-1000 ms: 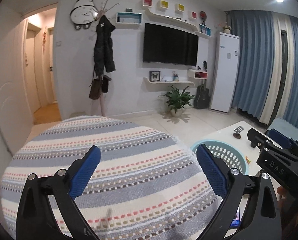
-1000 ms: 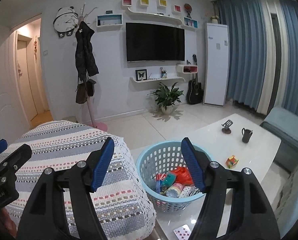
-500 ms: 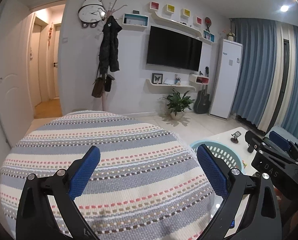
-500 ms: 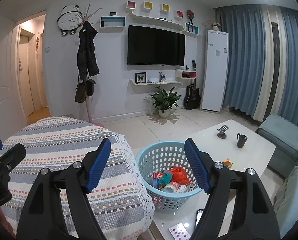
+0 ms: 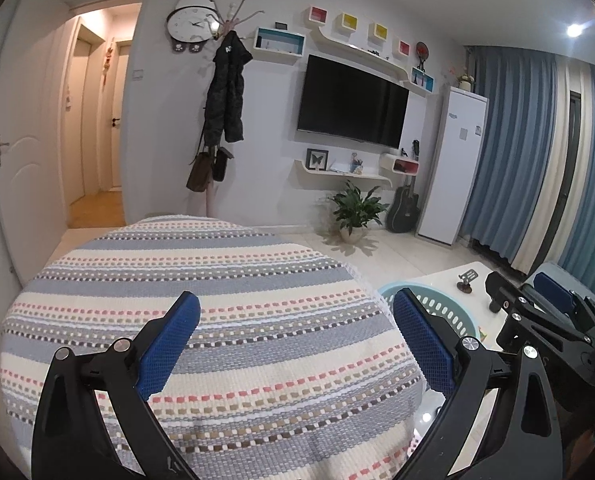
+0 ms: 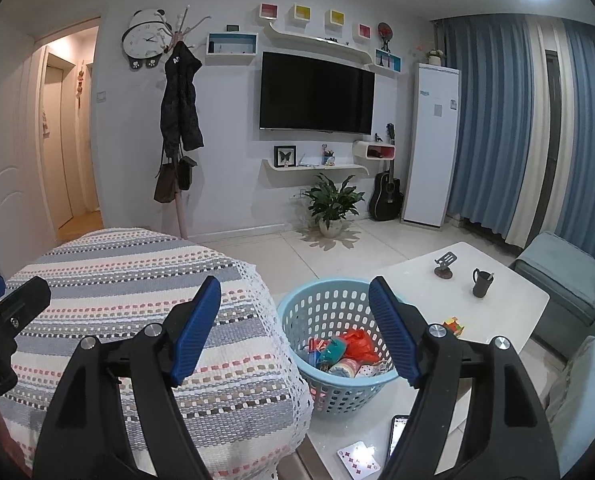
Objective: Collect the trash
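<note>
A light blue perforated basket stands on the white coffee table and holds several pieces of trash, among them a red wrapper. Its rim also shows in the left wrist view. My right gripper is open and empty, raised above and in front of the basket. My left gripper is open and empty over the striped woven cloth. The right gripper shows at the right edge of the left wrist view.
The striped cloth covers a round surface left of the basket. On the coffee table are a black mug, a small stand, a colourful cube, a phone and a card. A sofa stands at right.
Both grippers have risen and tilted up, so the room sits lower in both views. Both stay open and empty. The basket and table have not moved.
</note>
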Demonstrator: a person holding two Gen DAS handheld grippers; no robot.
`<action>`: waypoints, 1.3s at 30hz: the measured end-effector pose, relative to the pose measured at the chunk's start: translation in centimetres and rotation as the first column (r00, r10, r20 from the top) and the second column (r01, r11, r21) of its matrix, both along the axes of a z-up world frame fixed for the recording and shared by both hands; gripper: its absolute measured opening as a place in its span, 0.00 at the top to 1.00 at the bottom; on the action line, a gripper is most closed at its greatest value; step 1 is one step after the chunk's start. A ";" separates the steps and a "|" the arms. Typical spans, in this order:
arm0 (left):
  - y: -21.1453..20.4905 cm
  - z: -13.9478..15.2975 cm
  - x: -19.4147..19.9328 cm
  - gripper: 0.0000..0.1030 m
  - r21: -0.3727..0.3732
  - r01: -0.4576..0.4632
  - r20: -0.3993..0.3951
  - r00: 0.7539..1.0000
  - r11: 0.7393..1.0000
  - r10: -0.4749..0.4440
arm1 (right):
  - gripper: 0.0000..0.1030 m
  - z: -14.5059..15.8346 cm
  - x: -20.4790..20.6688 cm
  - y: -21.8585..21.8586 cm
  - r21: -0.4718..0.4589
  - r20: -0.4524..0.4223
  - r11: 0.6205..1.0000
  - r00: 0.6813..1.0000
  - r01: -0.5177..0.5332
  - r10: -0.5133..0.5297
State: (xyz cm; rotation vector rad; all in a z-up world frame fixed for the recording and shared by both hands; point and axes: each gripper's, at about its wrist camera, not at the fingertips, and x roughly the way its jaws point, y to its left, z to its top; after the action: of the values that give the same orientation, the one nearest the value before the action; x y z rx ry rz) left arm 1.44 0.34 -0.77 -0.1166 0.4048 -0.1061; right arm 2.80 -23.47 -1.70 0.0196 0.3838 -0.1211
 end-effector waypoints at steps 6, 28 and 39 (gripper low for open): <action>0.0 0.4 -0.5 0.08 -0.002 -0.006 0.011 1.000 1.000 0.006 | 0.25 0.2 -0.8 -0.4 0.009 0.016 1.000 1.000 0.002 -0.002; -1.0 -0.8 0.3 0.08 -0.014 0.024 -0.049 0.999 1.000 -0.025 | 0.25 -0.3 -0.3 -1.7 0.038 -0.013 0.999 1.000 0.028 -0.027; -0.4 -0.5 0.0 0.08 -0.008 -0.001 -0.044 0.999 1.000 0.001 | 0.25 -0.3 -0.2 -1.6 0.036 -0.005 0.999 1.000 0.022 -0.022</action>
State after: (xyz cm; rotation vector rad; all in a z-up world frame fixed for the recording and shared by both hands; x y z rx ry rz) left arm 1.41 -0.10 -1.25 -0.1269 0.4481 -0.1046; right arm 2.64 -25.09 -1.96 0.0588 0.3904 -0.1365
